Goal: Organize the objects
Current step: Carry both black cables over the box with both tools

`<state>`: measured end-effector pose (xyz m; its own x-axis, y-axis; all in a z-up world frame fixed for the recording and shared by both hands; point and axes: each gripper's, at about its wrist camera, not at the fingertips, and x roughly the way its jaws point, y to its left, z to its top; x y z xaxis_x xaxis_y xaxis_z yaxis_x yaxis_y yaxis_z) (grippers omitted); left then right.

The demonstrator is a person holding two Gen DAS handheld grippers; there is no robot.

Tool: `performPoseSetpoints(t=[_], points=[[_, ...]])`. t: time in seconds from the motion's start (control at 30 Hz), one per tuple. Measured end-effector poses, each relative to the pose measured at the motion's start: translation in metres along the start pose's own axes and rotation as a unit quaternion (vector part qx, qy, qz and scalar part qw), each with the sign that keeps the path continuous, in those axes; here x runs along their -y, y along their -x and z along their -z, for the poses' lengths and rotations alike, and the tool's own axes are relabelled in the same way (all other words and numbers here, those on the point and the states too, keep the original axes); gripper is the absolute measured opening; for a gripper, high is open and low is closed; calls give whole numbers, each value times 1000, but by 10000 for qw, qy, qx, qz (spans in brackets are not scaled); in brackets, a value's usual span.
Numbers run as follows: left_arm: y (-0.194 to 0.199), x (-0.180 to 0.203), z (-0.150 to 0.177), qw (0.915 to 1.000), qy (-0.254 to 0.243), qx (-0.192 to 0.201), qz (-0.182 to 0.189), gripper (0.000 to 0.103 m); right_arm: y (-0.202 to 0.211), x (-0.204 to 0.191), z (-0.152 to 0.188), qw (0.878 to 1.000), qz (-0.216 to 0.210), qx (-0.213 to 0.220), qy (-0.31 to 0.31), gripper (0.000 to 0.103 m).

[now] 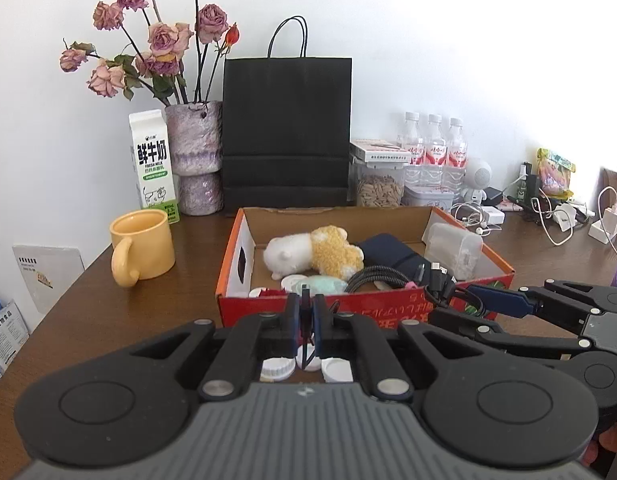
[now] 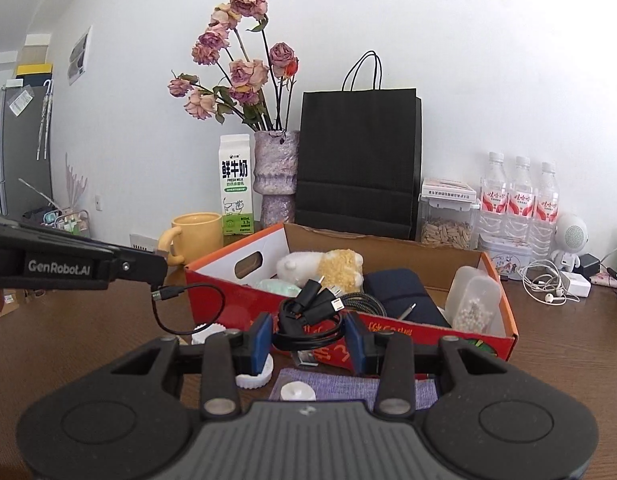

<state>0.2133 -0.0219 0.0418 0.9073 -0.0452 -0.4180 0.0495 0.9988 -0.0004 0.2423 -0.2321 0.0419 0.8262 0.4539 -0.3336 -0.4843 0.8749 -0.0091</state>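
Observation:
A black multi-plug charging cable (image 2: 308,330) is coiled in a bundle between the blue pads of my right gripper (image 2: 309,342), which is shut on it just in front of the red cardboard box (image 2: 428,330). One thin strand loops left to my left gripper (image 2: 158,270), which pinches it near a USB plug (image 2: 168,293). In the left wrist view my left gripper (image 1: 306,320) is shut on that thin strand, and the right gripper (image 1: 468,300) holds the bundle (image 1: 440,284) over the box's (image 1: 388,314) front right corner.
The box holds a plush toy (image 1: 314,254), a dark pouch (image 1: 392,252), a braided cable (image 1: 378,276) and a clear plastic container (image 1: 454,248). A yellow mug (image 1: 142,246), milk carton (image 1: 152,164), vase (image 1: 194,156) and black bag (image 1: 286,132) stand behind. White caps (image 1: 276,368) lie below my grippers.

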Motion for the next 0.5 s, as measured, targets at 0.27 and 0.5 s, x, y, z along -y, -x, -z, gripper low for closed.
performPoseSetpoints(t=[0.27,0.5], points=[[-26,10,-38,9994,-106,330,86,7,-21,17,-29,9996,119,216,114,38],[-72,19,-55,9994,-57,316,148,7,-54,39,-48,9994,219,221,159,38]])
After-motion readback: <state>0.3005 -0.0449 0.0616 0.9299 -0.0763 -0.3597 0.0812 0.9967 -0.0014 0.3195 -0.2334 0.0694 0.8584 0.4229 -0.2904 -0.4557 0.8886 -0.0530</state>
